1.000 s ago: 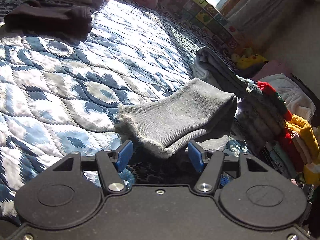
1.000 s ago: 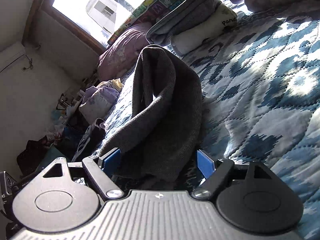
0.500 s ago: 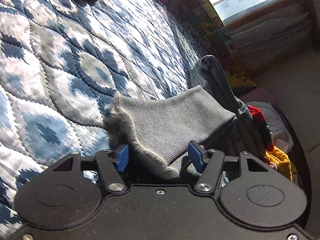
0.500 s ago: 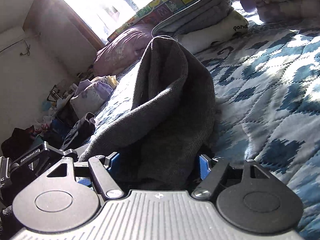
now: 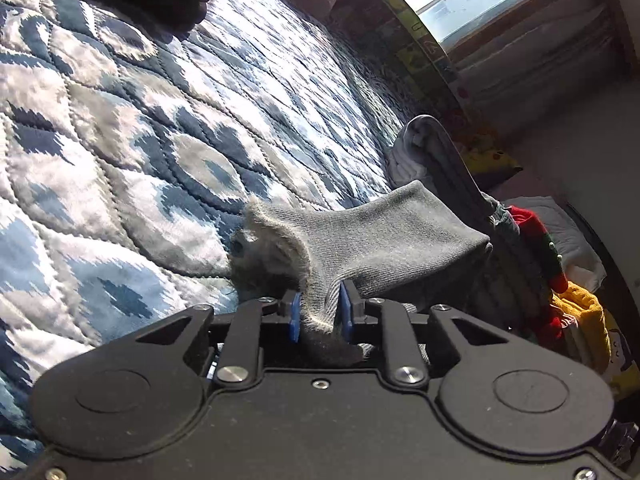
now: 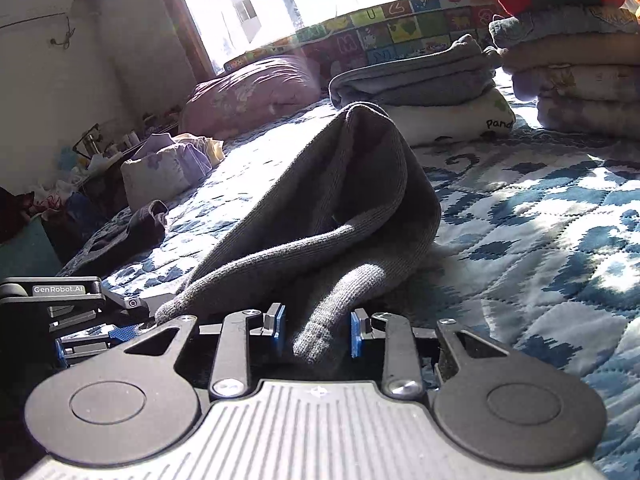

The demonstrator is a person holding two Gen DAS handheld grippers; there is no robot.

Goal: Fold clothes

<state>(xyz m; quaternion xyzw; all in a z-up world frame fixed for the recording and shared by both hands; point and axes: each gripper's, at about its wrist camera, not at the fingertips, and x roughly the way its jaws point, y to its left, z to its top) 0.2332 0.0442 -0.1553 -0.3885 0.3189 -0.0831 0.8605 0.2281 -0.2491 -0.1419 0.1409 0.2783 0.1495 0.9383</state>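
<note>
Left gripper just snapped shut on the fuzzy edge of the grey knit lying on the quilt; half a second ago it was wide. Right gripper has narrowed around another fold, not quite pinching. So the lift's probably next. One garment, two grippers, two folded stacks ahead.

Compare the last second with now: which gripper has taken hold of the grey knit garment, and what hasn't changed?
The left gripper went from wide open to shut on the fuzzy hem of the grey knit garment. The right gripper narrowed around a rolled fold of it, but a gap shows beside the blue pads, so no grip yet. The garment stayed on the quilt; the folded stacks did not move.
</note>
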